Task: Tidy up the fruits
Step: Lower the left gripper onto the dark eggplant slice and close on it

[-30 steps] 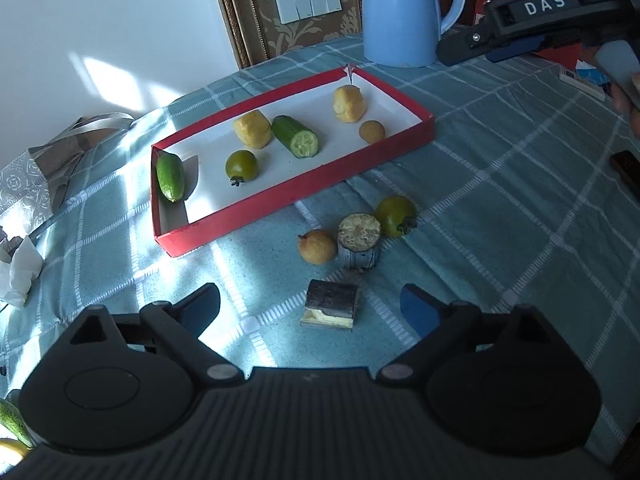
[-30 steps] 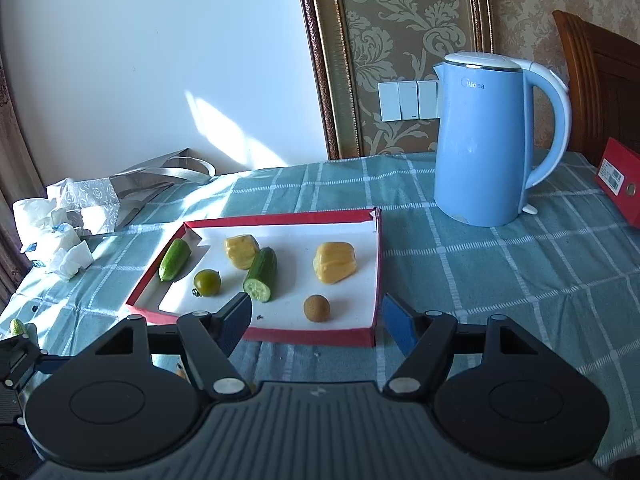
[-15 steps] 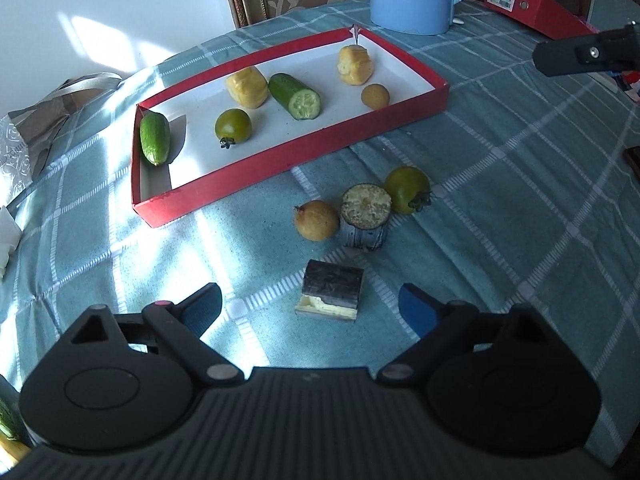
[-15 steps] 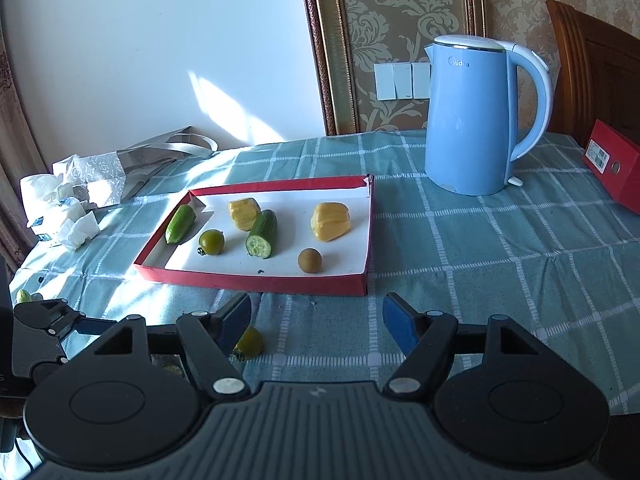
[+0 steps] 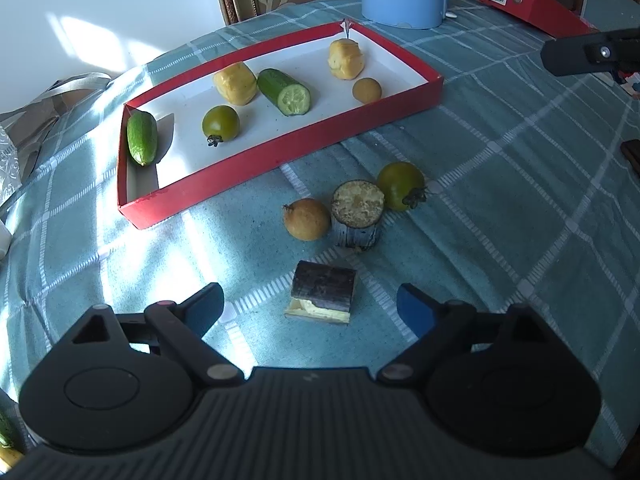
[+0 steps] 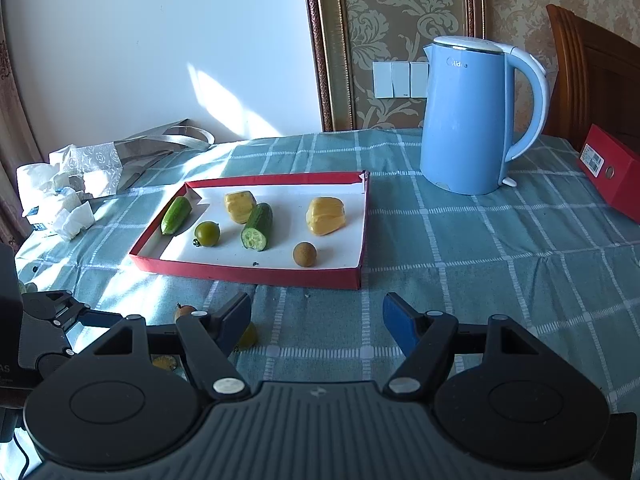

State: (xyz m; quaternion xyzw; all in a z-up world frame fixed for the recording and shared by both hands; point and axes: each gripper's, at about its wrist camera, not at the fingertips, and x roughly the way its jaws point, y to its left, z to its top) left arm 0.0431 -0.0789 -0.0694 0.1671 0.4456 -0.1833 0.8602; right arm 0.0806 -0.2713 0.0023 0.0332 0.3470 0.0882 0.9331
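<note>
1. The left gripper (image 5: 310, 302) hangs over the checked tablecloth (image 5: 500, 208) with its jaws wide apart and gripping nothing; they have just been drawing in slightly. The dark-skinned cut piece (image 5: 322, 297) lies on the cloth between the blue fingertips (image 5: 204, 307), clear of both.
2. Just past it, toward 12 o'clock in the left wrist view, three pieces sit close together: a round brown fruit (image 5: 306, 219), an upright cut stub (image 5: 357, 214) with its pale face up, and a green tomato (image 5: 400, 185) at its 1 o'clock.
3. The right gripper (image 6: 316, 320) hovers over bare cloth, jaws moderately open and empty. Its tip shows at 2 o'clock in the left wrist view.
4. Farther on, the red tray (image 5: 280, 152) lies flat. Inside, from 9 to 3 o'clock, are a small cucumber (image 5: 142, 138), a second green tomato (image 5: 220, 123), a yellow chunk (image 5: 235, 83), a cut cucumber (image 5: 285, 92), another yellow chunk (image 5: 346, 59) and a small brown fruit (image 5: 367, 90).
5. Beyond the tray, at 1 o'clock, stands the blue kettle (image 6: 468, 120).
6. A red box (image 6: 612, 172) lies at 3 o'clock in the right wrist view.
7. Crumpled tissues (image 6: 52, 196) and a silver bag (image 6: 132, 156) sit at 10 o'clock.
</note>
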